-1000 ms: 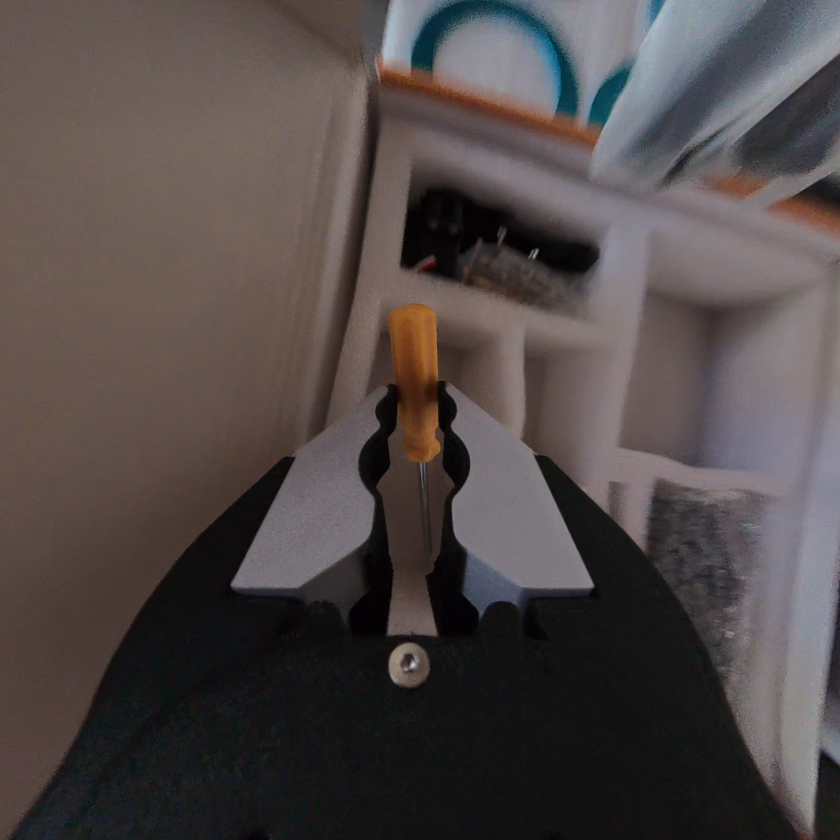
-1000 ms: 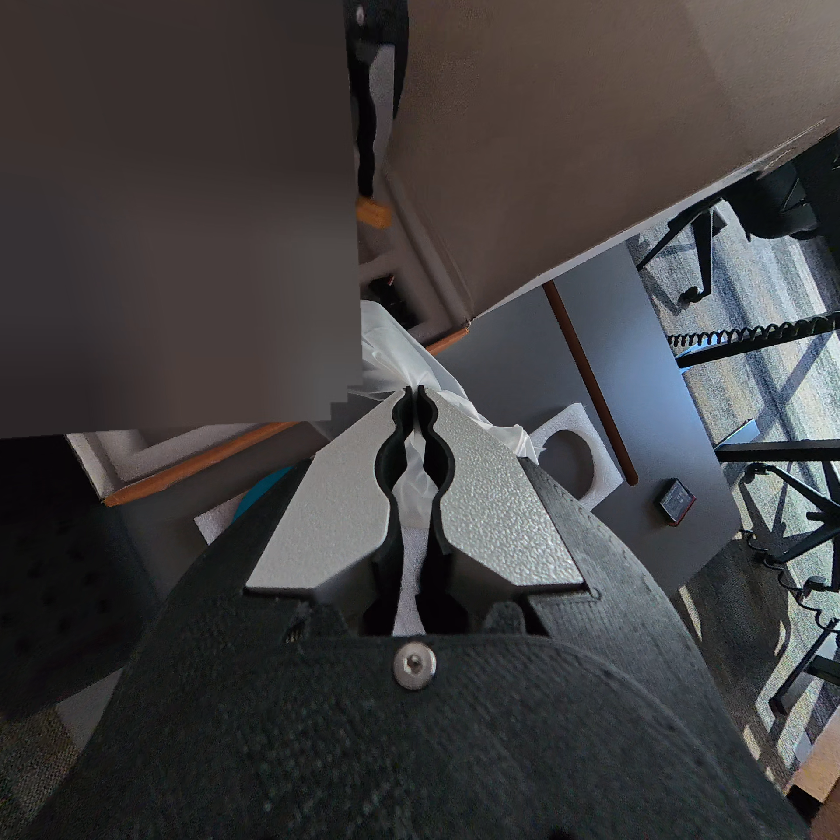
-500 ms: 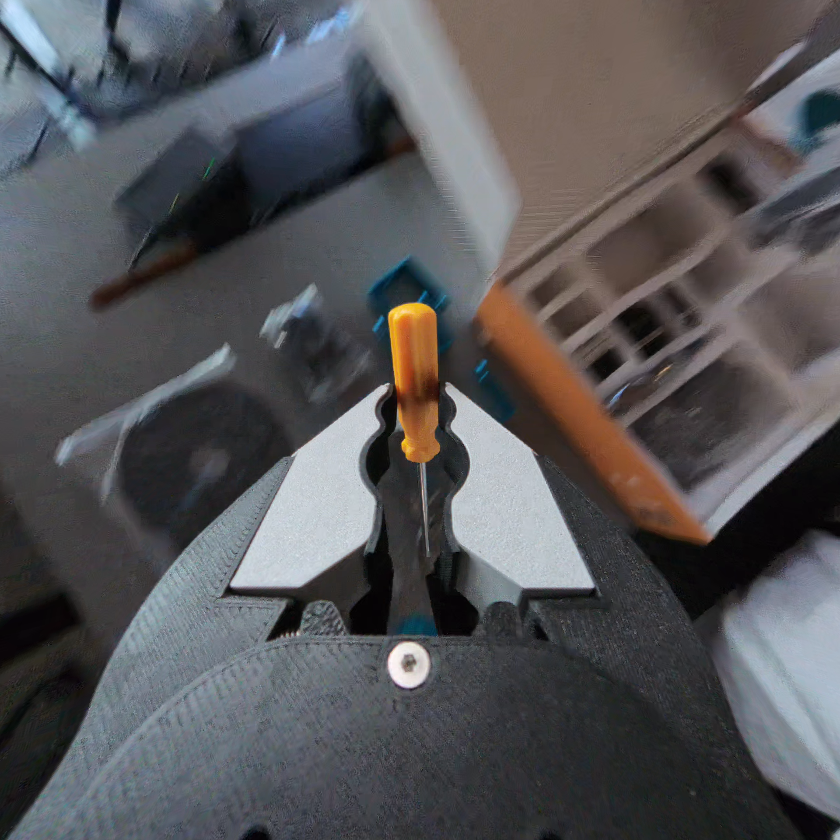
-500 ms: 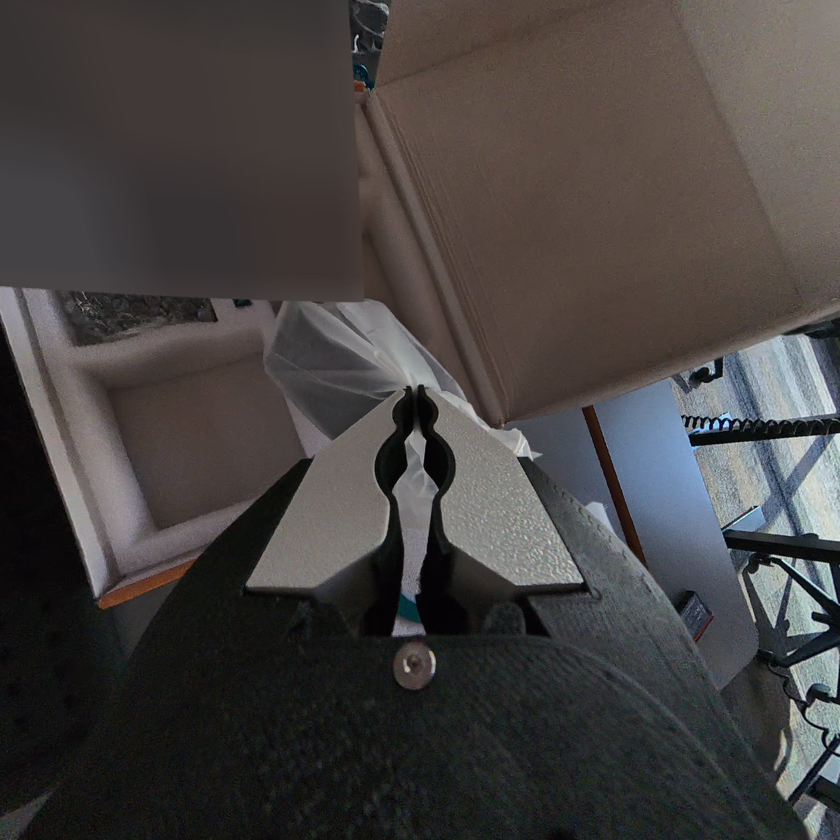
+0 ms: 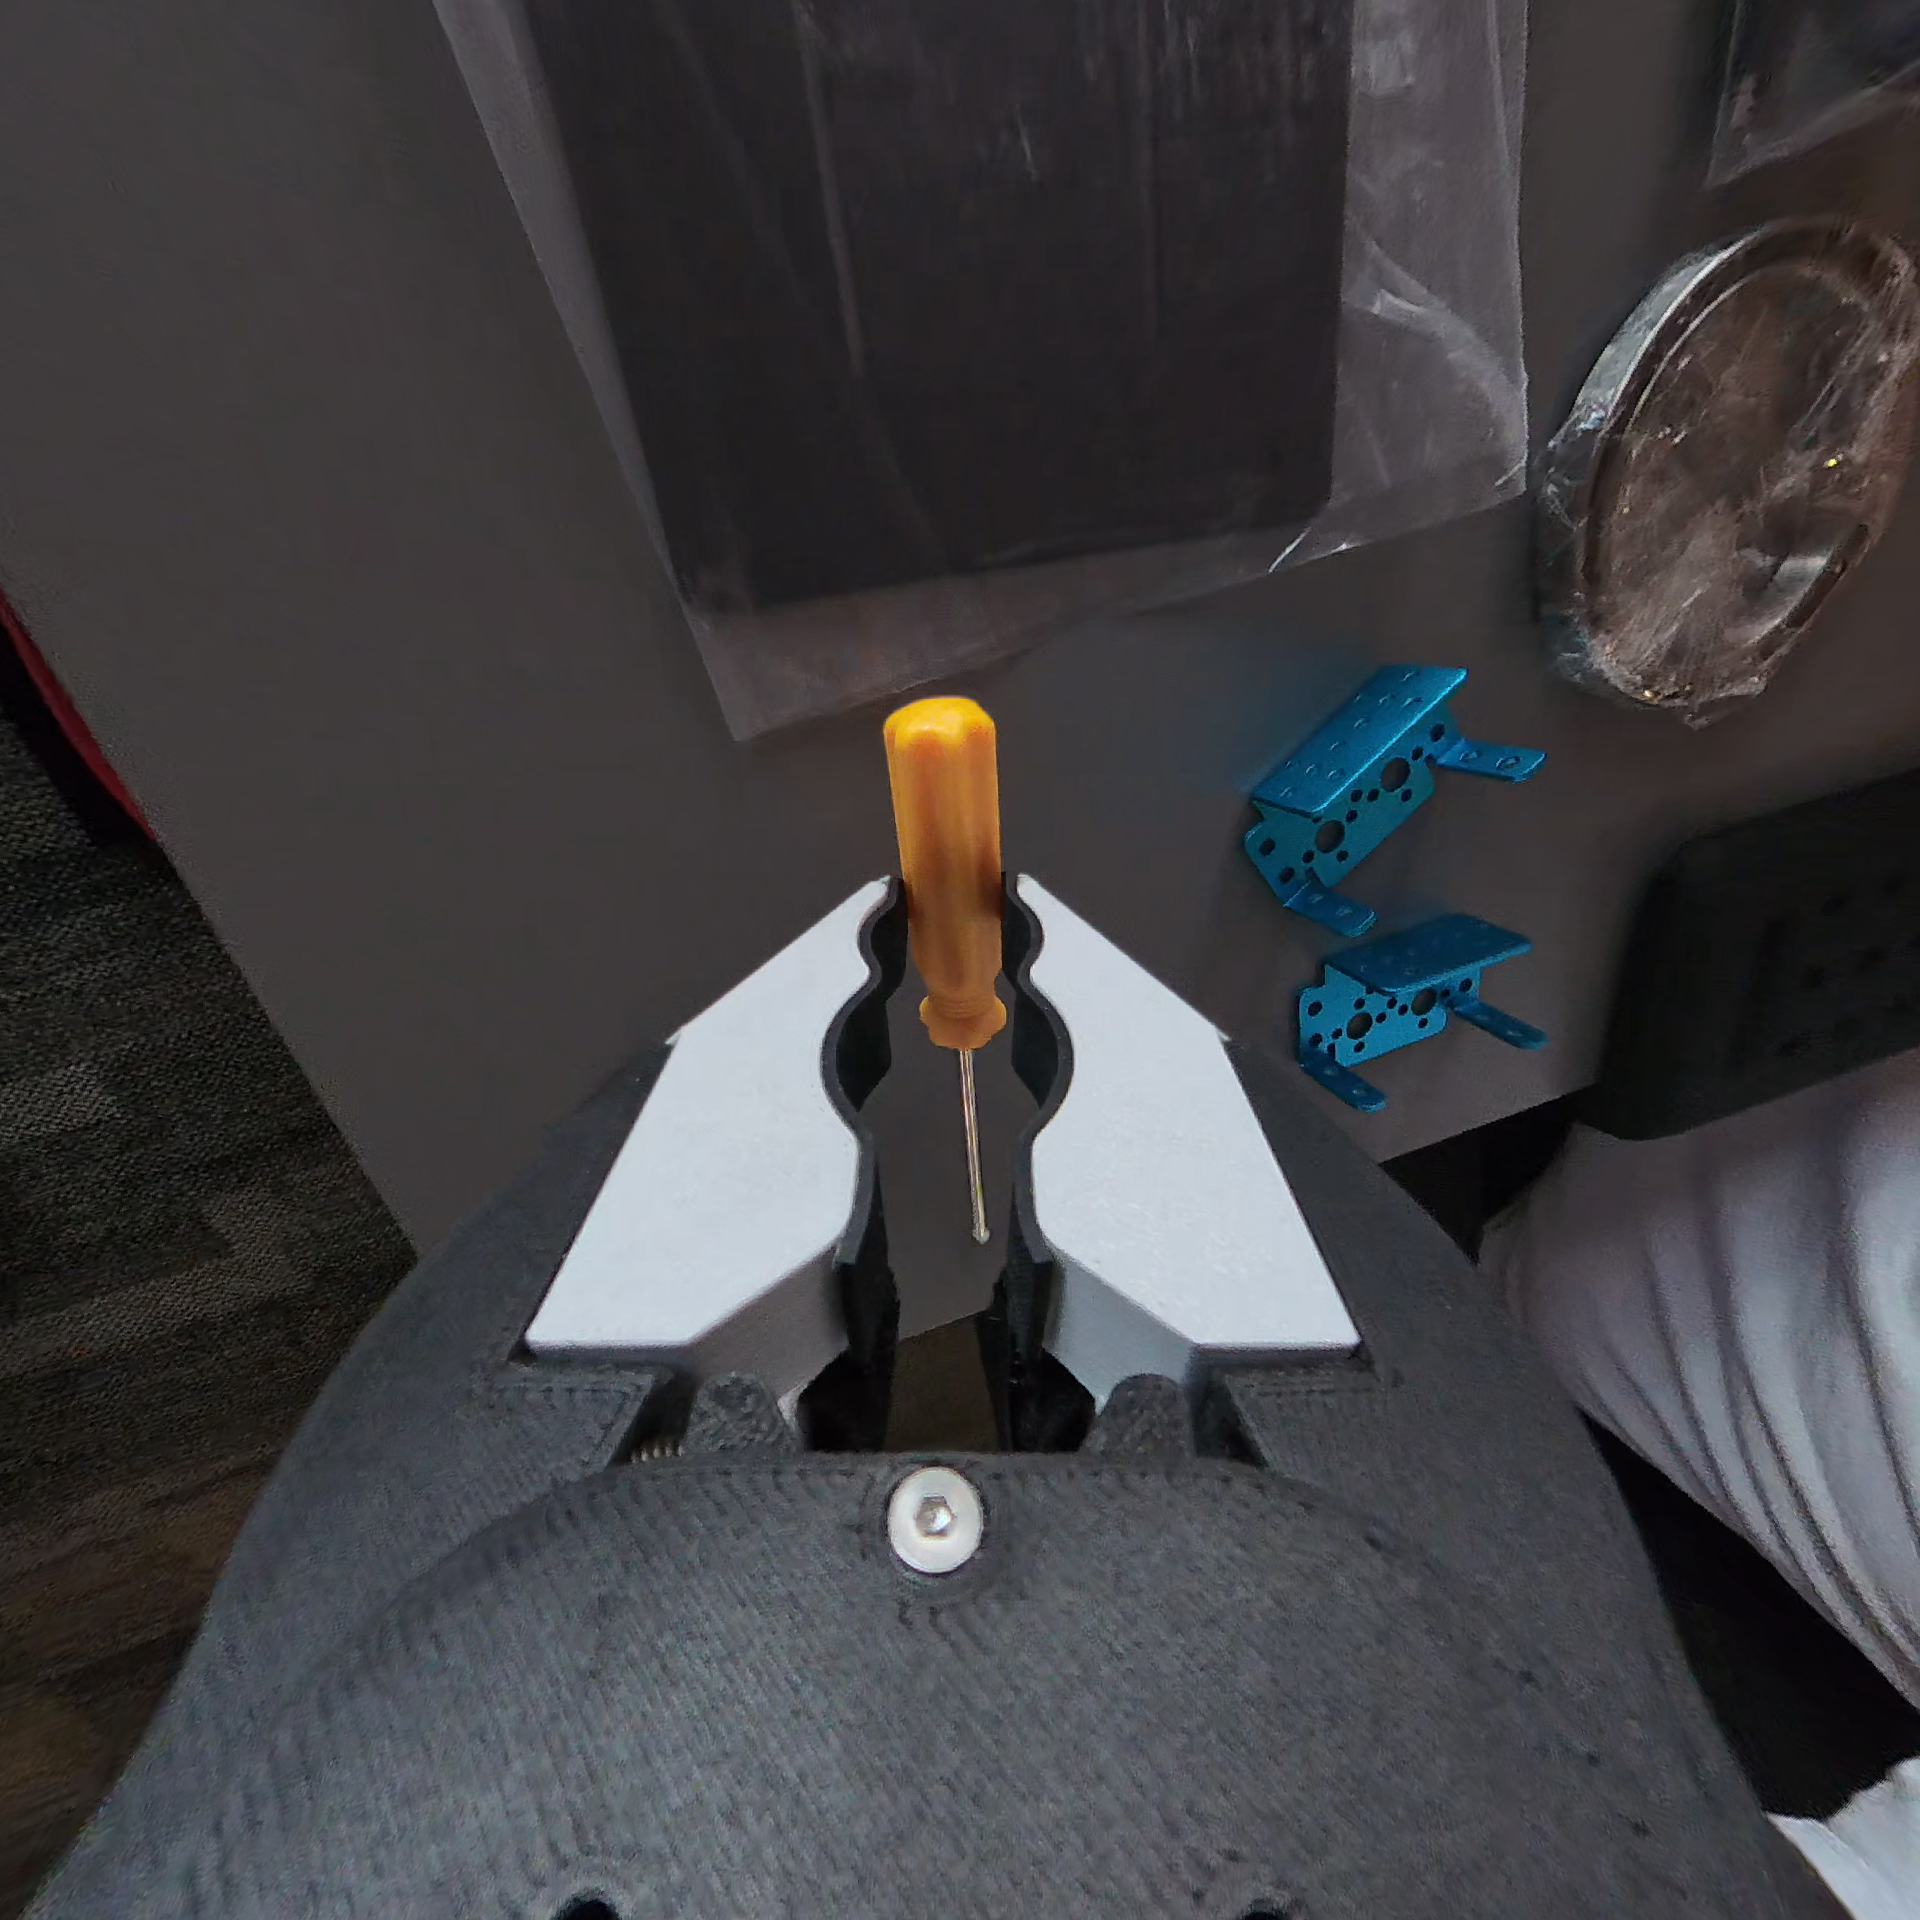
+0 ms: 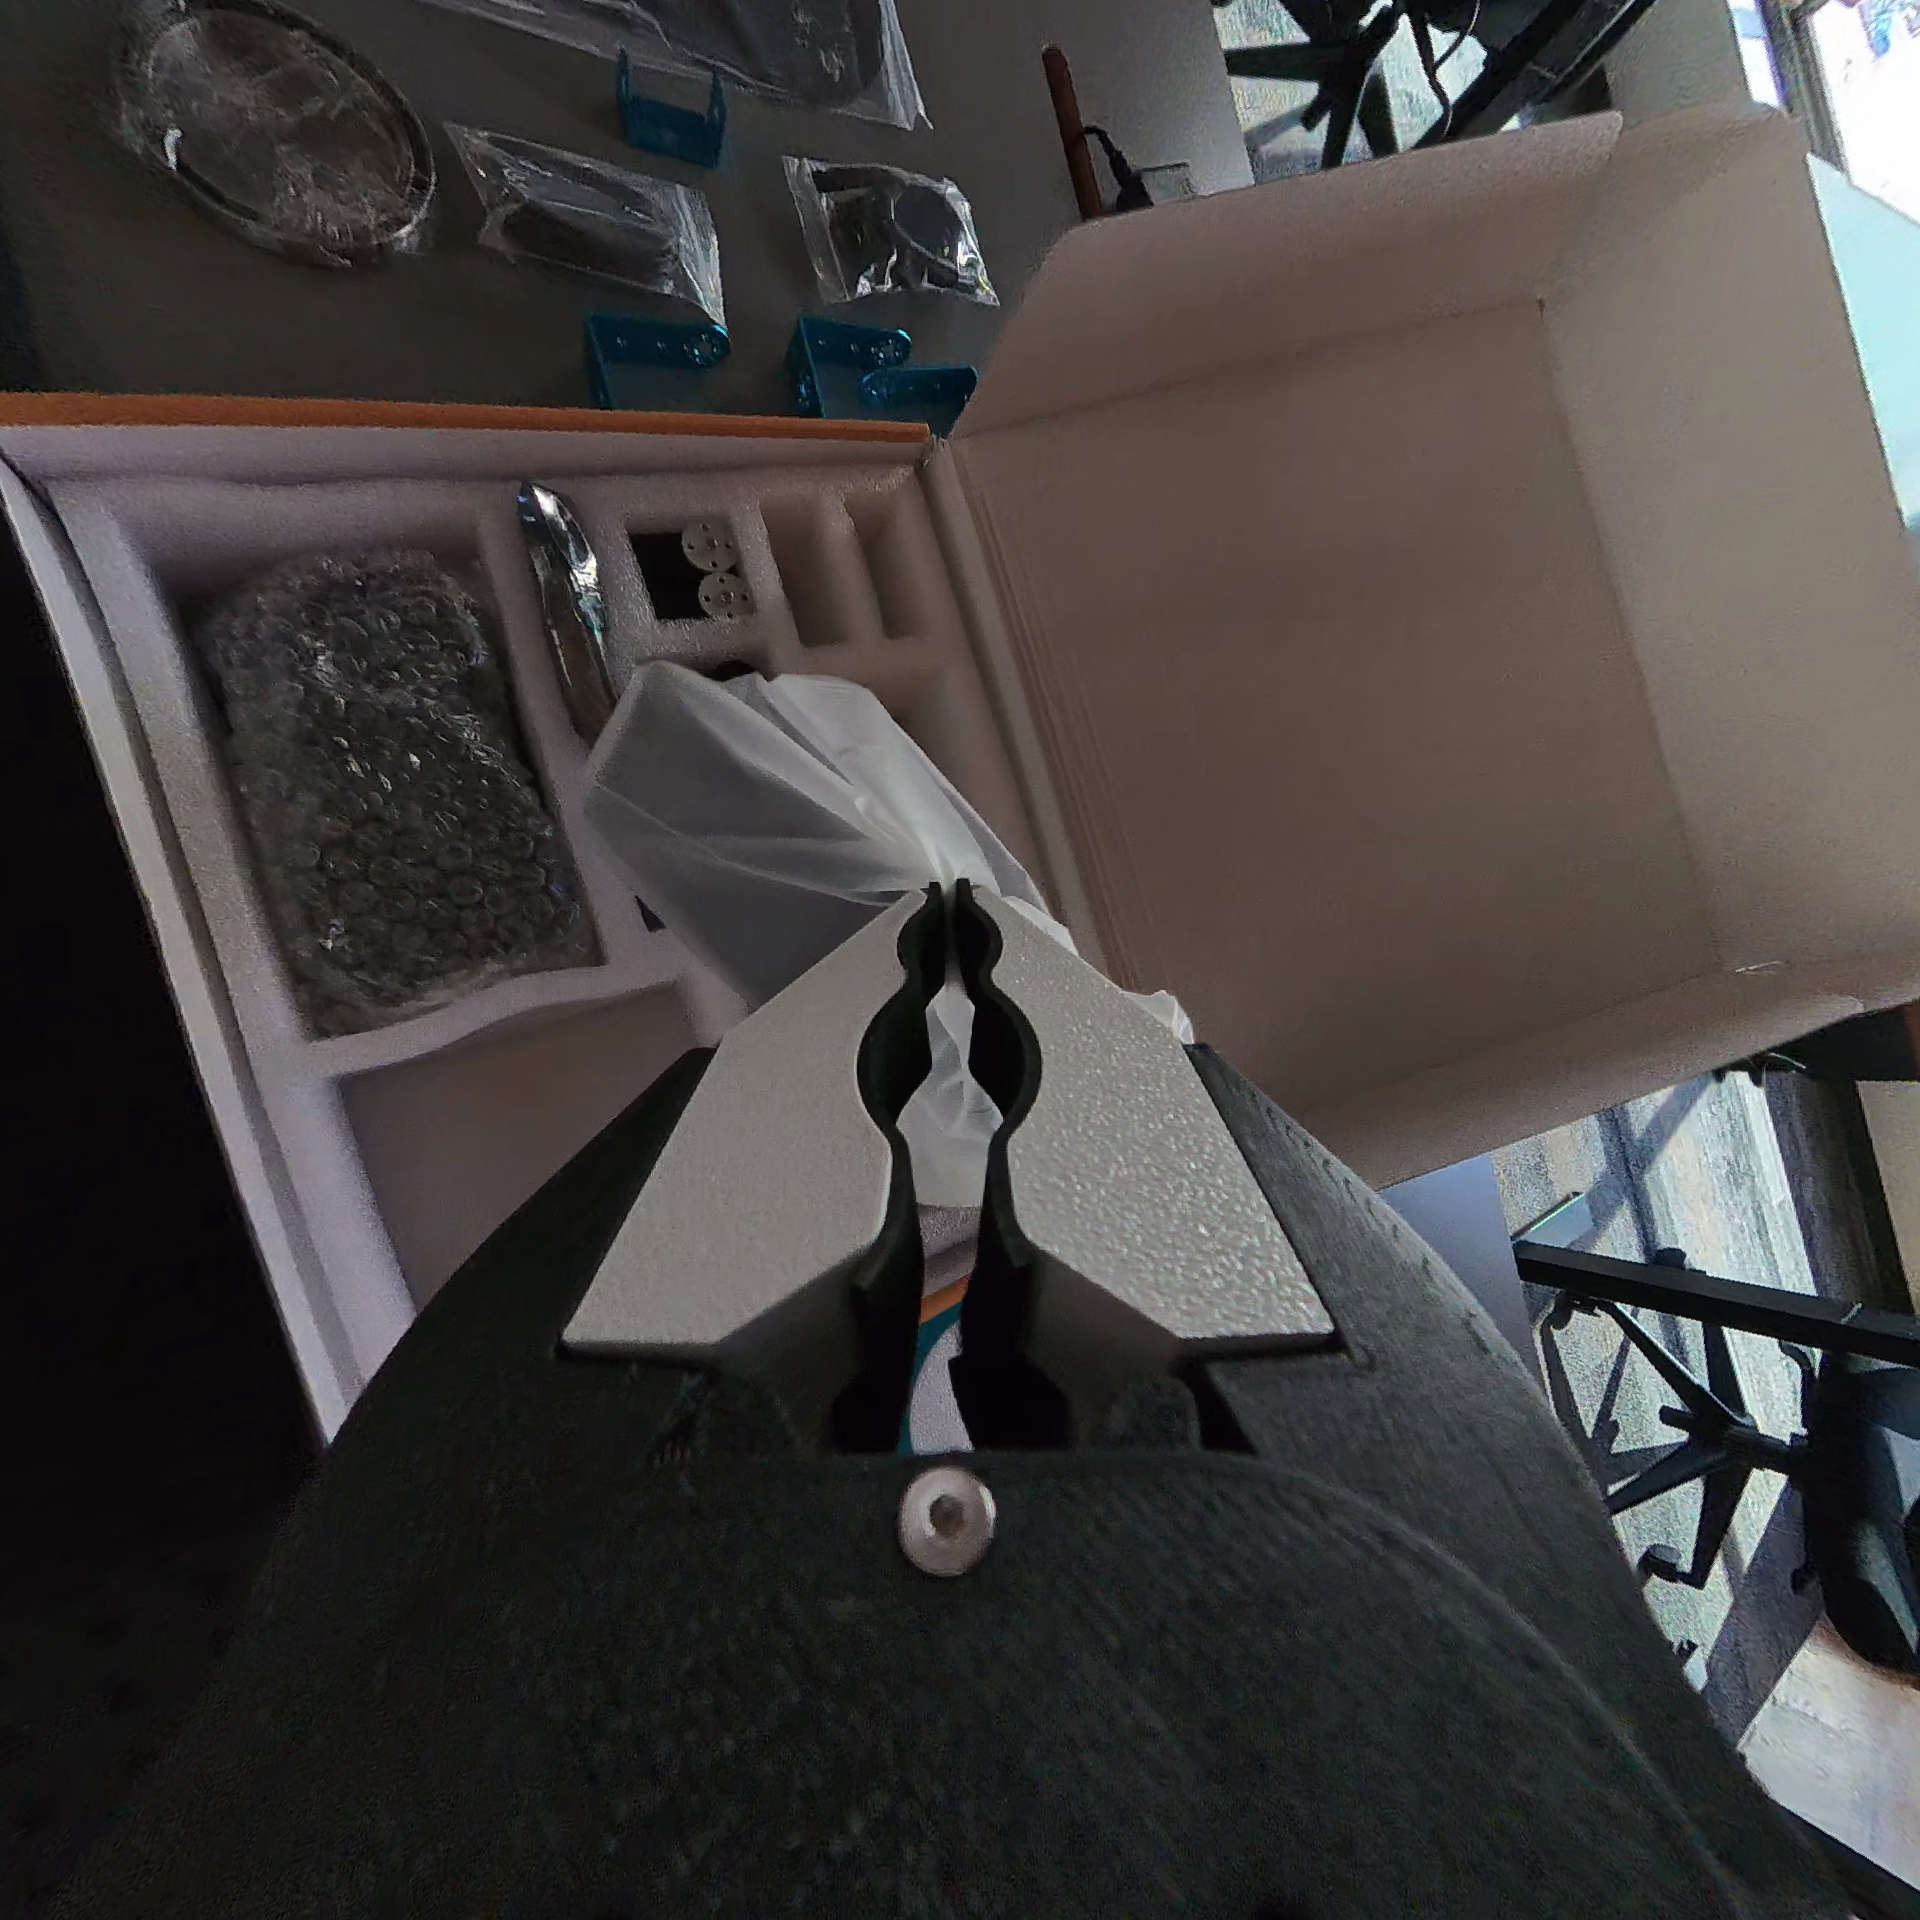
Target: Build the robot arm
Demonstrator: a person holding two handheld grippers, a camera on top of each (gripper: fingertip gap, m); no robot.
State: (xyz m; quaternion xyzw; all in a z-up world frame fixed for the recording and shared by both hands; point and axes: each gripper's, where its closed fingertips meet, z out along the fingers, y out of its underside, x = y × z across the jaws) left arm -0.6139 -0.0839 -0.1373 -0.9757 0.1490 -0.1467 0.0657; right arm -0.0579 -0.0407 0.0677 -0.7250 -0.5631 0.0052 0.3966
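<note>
My left gripper (image 5: 953,883) is shut on a small screwdriver with an orange handle (image 5: 943,831); its thin metal shaft points back between the jaws. It hangs above the grey table (image 5: 395,623), near two blue perforated metal brackets (image 5: 1351,790) at the right. My right gripper (image 6: 951,886) is shut on a white translucent plastic bag (image 6: 769,800) that holds a white block. It holds the bag over the open kit box with white foam compartments (image 6: 312,1060).
A black sheet in a clear sleeve (image 5: 935,291) and a wrapped round disc (image 5: 1725,468) lie on the table. In the right wrist view, the box lid (image 6: 1351,644) stands open at the right. A bubble-wrapped pack (image 6: 384,779) fills one compartment. Bagged parts (image 6: 592,218) and blue brackets (image 6: 655,353) lie beyond the box. The wrapped round disc (image 5: 1725,468) is about 20 cm from my left fingertips. Look for it in the right wrist view (image 6: 299,136) too.
My left gripper has swung with the screwdriver away from the box and now looks down on the table by the blue brackets. My right gripper's view has shifted over the box; it keeps hold of the bag.
</note>
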